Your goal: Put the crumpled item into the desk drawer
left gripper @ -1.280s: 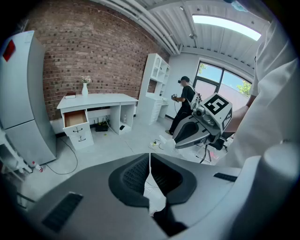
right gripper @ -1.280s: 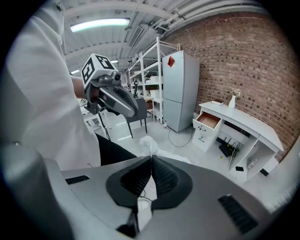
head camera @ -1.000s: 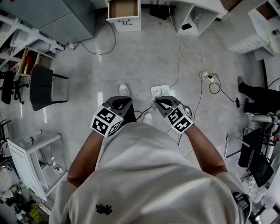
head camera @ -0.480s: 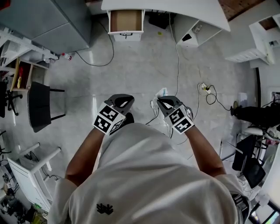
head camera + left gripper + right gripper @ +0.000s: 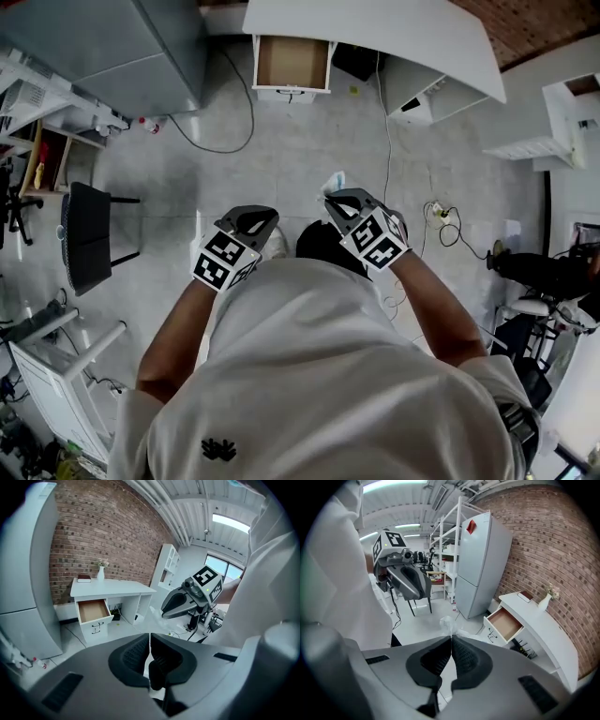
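A crumpled clear plastic item (image 5: 447, 622) sticks out past the tips of my right gripper (image 5: 451, 637), which is shut on it. The head view shows that item (image 5: 336, 179) ahead of the right gripper (image 5: 337, 199), over the floor. My left gripper (image 5: 251, 218) is level with it on the left, its jaws (image 5: 150, 637) shut with nothing between them. Further ahead, the white desk (image 5: 394, 33) has its drawer (image 5: 292, 63) pulled open, showing a bare brown bottom. Both gripper views also catch the drawer (image 5: 505, 623) (image 5: 93, 611).
A tall grey fridge (image 5: 122, 47) stands left of the desk by the brick wall. Cables (image 5: 386, 122) and a power strip (image 5: 441, 212) lie on the floor to the right. A black chair (image 5: 89, 234) is on the left and white shelf units (image 5: 562, 103) on the right.
The person has walked toward the desk, so the open drawer and desk top show larger and lower in the head view. The right gripper has lifted forward with the plastic.
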The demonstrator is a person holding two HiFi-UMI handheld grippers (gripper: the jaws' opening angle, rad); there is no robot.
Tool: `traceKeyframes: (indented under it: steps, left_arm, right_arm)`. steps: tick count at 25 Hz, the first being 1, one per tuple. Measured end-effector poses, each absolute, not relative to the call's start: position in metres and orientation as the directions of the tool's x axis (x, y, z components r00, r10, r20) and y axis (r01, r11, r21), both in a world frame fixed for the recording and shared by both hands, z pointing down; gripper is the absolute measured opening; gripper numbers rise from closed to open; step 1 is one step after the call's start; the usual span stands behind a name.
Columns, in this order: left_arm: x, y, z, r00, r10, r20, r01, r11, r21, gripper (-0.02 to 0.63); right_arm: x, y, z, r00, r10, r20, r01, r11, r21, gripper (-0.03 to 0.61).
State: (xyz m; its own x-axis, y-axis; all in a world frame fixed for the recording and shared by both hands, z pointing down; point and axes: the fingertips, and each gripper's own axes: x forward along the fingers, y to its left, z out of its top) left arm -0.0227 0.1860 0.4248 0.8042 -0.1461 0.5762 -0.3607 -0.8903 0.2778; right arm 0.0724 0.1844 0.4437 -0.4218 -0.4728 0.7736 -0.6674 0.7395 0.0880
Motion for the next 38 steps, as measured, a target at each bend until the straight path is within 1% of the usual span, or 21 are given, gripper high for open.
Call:
traceKeyframes:
  steps: [6, 10, 20, 29, 33, 38]
  left_arm:
    - [-0.054, 0.118, 0.427, 0.778, -0.236, 0.583, -0.465, -0.839, 0.282, 0.029]
    - [-0.059, 0.064, 0.433, 0.747, -0.286, 0.6, -0.528, -0.804, 0.273, 0.029]
    - [-0.011, -0.1, 0.429, 0.672, -0.372, 0.64, -0.644, -0.721, 0.257, 0.029]
    - [0.015, -0.188, 0.453, 0.609, -0.399, 0.685, -0.725, -0.63, 0.278, 0.029]
    - [0.012, -0.201, 0.465, 0.594, -0.397, 0.7, -0.747, -0.596, 0.295, 0.029]
    - [0.008, -0.214, 0.475, 0.587, -0.379, 0.716, -0.759, -0.565, 0.323, 0.029]
  right_arm:
    - [0.055, 0.107, 0.453, -0.445, -0.428, 0.786, -0.584, 0.805, 0.108, 0.029]
    - [0.06, 0.044, 0.465, -0.46, -0.406, 0.79, -0.527, 0.841, 0.126, 0.029]
    - [0.118, -0.16, 0.511, -0.431, -0.338, 0.837, -0.327, 0.923, 0.204, 0.029]
    - [0.133, -0.309, 0.587, -0.416, -0.288, 0.863, -0.182, 0.956, 0.232, 0.029]
    - [0.123, -0.352, 0.626, -0.398, -0.281, 0.873, -0.15, 0.959, 0.241, 0.029]
    - [0.121, -0.402, 0.687, -0.335, -0.275, 0.901, -0.126, 0.961, 0.247, 0.029]
